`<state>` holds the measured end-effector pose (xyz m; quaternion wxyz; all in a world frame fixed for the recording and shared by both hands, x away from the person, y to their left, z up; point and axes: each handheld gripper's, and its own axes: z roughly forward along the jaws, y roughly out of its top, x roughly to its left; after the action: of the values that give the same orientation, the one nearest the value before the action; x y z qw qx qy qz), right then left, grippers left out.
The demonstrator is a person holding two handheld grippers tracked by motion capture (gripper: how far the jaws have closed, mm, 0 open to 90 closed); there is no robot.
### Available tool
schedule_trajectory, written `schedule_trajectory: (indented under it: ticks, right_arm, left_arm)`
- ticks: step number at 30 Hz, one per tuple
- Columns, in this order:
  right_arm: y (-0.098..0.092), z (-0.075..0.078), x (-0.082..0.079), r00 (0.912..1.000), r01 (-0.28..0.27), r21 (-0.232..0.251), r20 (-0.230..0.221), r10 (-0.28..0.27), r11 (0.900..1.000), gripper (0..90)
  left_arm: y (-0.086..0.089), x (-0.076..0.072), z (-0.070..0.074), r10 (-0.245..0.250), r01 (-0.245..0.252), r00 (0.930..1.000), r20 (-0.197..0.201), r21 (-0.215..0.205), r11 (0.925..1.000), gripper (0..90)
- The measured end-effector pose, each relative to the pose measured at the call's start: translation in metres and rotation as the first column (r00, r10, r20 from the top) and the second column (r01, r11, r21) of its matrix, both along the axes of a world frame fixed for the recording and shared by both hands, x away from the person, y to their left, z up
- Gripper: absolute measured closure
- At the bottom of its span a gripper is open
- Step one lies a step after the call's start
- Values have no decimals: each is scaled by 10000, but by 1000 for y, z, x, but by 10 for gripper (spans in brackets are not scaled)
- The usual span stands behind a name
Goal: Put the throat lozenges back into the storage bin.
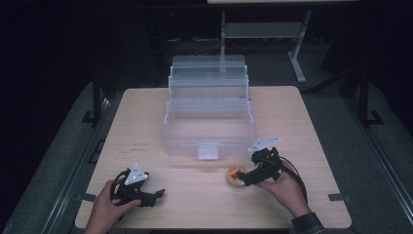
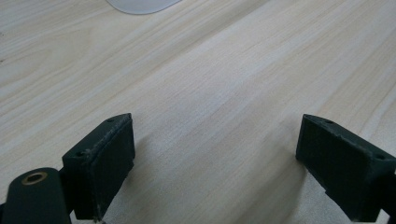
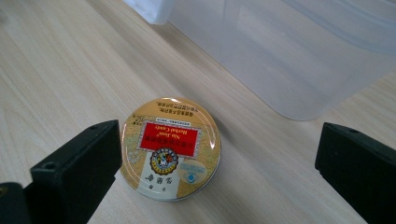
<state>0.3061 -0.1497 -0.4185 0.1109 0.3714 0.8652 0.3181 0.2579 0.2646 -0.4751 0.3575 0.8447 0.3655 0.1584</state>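
Right tongs [image 3: 215, 172], jaws spread wide, straddle one round tin [image 3: 170, 147] with a gold lid and red label; the tin touches or nearly touches one jaw, with open room toward the other. One tin lies flat on the desk [image 1: 146, 122], just in front of the single clear plastic organiser box [image 1: 209, 117], near that box's front latch. Left tongs [image 2: 215, 163], jaws also apart and holding nothing, rest on bare wood well to the left of the tin, close to the desk's near edge. Two tongs, one tin, one box.
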Motion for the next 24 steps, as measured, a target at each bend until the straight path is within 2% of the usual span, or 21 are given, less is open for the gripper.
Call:
schedule_trajectory:
  ticks: [11,24]
  right_arm:
    - [10,-3,0,9995,-251,-132,-184,248,9996,2]
    - [25,-10,-1,9969,-641,-574,-493,613,9963,2]
  left_arm:
    - [0,0,0,0,0,10000,0,1,10000,108]
    - [0,0,0,0,0,10000,0,1,10000,108]
